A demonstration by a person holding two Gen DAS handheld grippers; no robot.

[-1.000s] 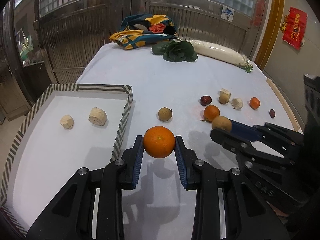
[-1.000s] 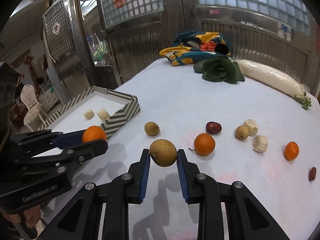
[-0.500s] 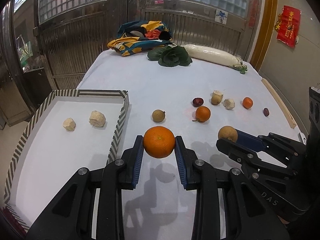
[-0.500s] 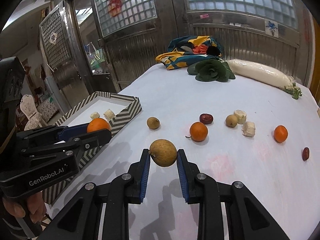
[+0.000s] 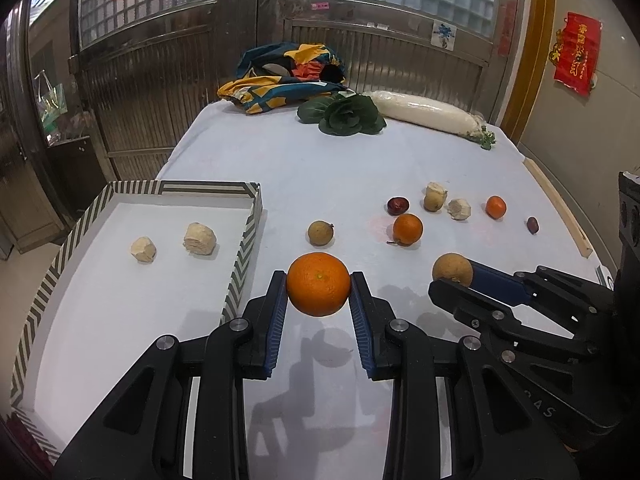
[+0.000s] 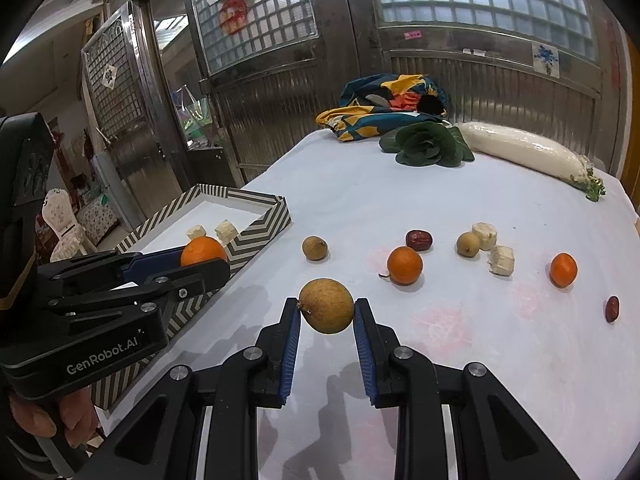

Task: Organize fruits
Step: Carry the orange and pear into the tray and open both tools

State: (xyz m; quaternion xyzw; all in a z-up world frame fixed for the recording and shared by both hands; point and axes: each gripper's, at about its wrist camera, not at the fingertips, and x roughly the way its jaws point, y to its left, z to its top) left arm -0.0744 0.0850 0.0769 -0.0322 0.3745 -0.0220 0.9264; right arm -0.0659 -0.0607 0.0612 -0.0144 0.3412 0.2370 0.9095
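My left gripper [image 5: 319, 286] is shut on an orange [image 5: 319, 283] and holds it above the white table, just right of the striped tray [image 5: 244, 256]. My right gripper [image 6: 326, 310] is shut on a brown longan [image 6: 326, 306], held above the table; it also shows in the left wrist view [image 5: 452, 269]. The tray holds two pale banana pieces [image 5: 199, 239]. On the table lie a longan [image 5: 320, 233], an orange [image 5: 407, 229], a red date [image 5: 397, 205], more banana pieces [image 5: 459, 209], a small orange [image 5: 495, 206] and a dark date [image 5: 532, 224].
At the table's far end lie a colourful cloth [image 5: 280, 76], a green leafy vegetable [image 5: 348, 115] and a white radish [image 5: 428, 112]. A wooden strip [image 5: 556, 208] runs along the right edge. Metal doors stand behind.
Both grippers have drawn back and risen a little with their fruits still held; the table's fruits look farther away. The right gripper sits slightly lower right in the left wrist view.
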